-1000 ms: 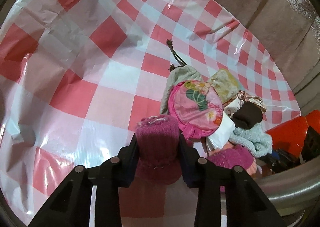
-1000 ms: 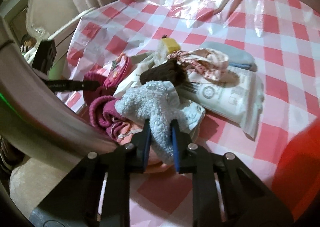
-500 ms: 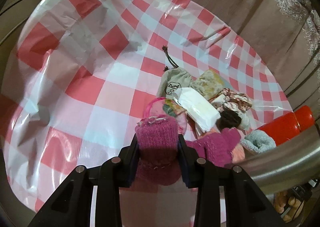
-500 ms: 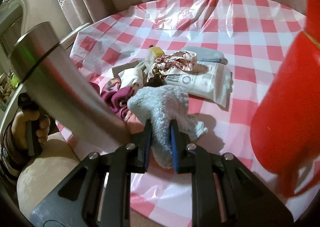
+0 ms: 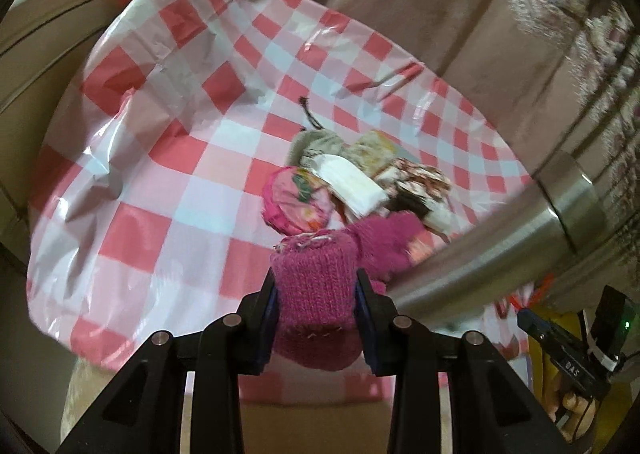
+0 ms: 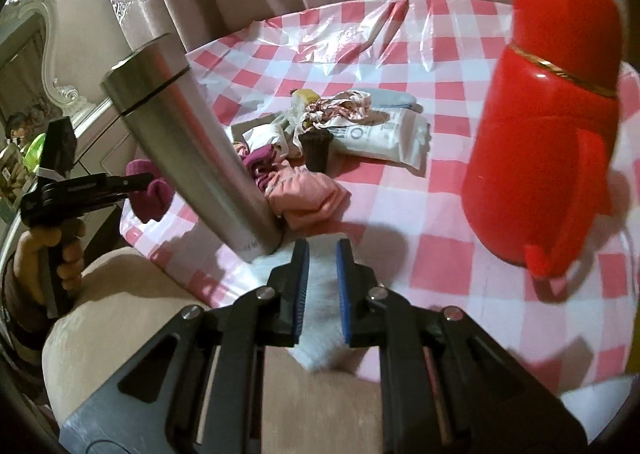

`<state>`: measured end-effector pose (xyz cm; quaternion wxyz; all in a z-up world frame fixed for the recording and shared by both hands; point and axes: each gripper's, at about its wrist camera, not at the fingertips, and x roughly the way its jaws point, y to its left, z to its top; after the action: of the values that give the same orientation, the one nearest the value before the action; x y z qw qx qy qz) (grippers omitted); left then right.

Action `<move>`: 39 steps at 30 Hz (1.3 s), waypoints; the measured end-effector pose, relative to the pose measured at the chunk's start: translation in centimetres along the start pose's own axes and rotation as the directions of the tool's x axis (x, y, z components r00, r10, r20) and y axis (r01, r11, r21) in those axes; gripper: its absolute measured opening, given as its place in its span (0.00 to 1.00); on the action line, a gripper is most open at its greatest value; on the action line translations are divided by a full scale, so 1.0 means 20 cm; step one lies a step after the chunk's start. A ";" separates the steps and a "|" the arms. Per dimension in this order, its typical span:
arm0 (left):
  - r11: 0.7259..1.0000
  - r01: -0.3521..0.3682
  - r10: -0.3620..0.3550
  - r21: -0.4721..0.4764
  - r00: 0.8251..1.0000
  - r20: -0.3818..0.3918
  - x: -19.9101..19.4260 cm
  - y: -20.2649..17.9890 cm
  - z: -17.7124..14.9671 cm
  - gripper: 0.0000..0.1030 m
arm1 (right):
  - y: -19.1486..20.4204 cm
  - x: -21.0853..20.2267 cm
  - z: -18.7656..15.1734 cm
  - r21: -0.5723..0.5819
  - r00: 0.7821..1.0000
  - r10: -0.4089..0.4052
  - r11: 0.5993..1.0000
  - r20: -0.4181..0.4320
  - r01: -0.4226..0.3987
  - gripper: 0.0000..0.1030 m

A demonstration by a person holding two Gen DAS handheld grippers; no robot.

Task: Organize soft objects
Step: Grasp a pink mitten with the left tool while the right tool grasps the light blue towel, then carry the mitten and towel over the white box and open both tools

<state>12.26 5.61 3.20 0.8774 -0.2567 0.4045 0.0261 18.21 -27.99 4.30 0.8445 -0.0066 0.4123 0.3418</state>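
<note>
My left gripper (image 5: 316,274) is shut on a magenta knitted sock (image 5: 316,314), held up over the near edge of the checked tablecloth (image 5: 160,174). The right wrist view shows that same gripper (image 6: 138,182) at the left, in a person's hand. My right gripper (image 6: 322,250) has a pale blue fluffy sock (image 6: 322,334) pinched between its pads, and its jaws are closing on it. The pile left on the table holds a second magenta sock (image 5: 384,242), a pink floral pouch (image 5: 298,200), a peach cloth (image 6: 308,194), a brown sock (image 6: 316,146) and a white packet (image 6: 384,134).
A steel flask (image 6: 192,142) stands close by, between the two grippers. A red thermos jug (image 6: 548,114) stands at the right of the table. Curtains hang behind the round table. A beige cushion (image 6: 120,314) lies below the table's near edge.
Both grippers have drawn back from the pile toward the table's near edge and risen, each carrying its sock. The pale blue sock has come off the pile.
</note>
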 end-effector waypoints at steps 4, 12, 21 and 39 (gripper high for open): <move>0.999 0.026 -0.026 0.021 1.000 0.002 -0.06 -0.05 -0.05 0.35 | -0.02 -0.03 -0.06 0.011 0.999 -0.012 1.000 -0.038 0.012 0.16; 0.997 0.063 -0.063 0.032 0.998 -0.003 -0.11 -0.11 -0.13 0.35 | 0.08 0.12 -0.06 -0.082 0.983 -0.012 0.997 -0.182 -0.003 0.86; 0.993 0.105 -0.104 0.058 0.994 -0.033 -0.12 -0.17 -0.21 0.35 | 0.20 0.49 -0.09 -0.291 0.907 -0.137 0.957 -0.398 0.017 0.83; 0.955 0.219 -0.199 0.202 0.973 -0.114 -0.09 -0.55 -0.32 0.35 | -0.11 -0.23 -0.26 -0.064 0.970 -0.206 0.978 -0.132 0.199 0.20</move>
<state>9.32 -6.67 5.82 0.8781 -0.2034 0.4154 -0.1223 14.07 -33.86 3.51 0.8440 -0.0933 0.4582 0.2628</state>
